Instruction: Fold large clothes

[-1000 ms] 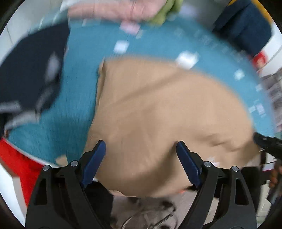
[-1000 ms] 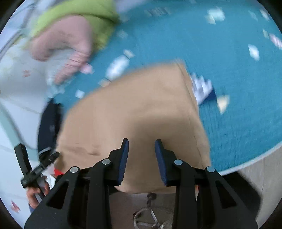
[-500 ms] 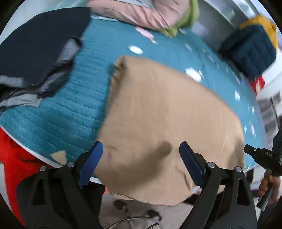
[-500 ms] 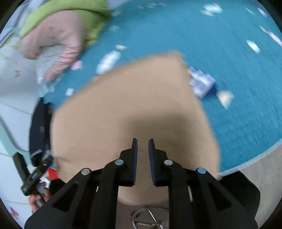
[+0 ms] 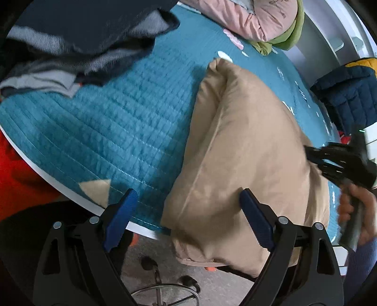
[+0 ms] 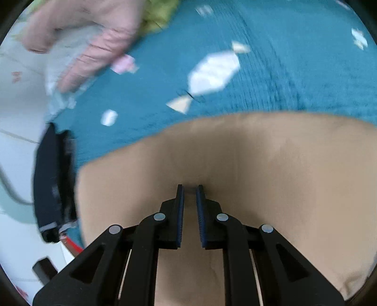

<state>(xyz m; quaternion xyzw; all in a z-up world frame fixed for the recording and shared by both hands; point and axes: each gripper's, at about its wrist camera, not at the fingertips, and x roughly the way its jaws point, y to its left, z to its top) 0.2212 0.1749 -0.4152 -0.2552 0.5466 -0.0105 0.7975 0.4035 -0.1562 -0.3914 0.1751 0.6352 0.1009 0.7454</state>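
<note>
Since half a second ago right gripper has dropped onto the tan garment, jaws narrowed to a slit pinching its cloth, while left gripper hovers wide open, holding nothing, over the garment's near edge overhanging the teal-quilted bench.

surface: teal quilted mat | centre-right, over near edge: tan garment | far left: dark clothes | far: pink jacket
</note>
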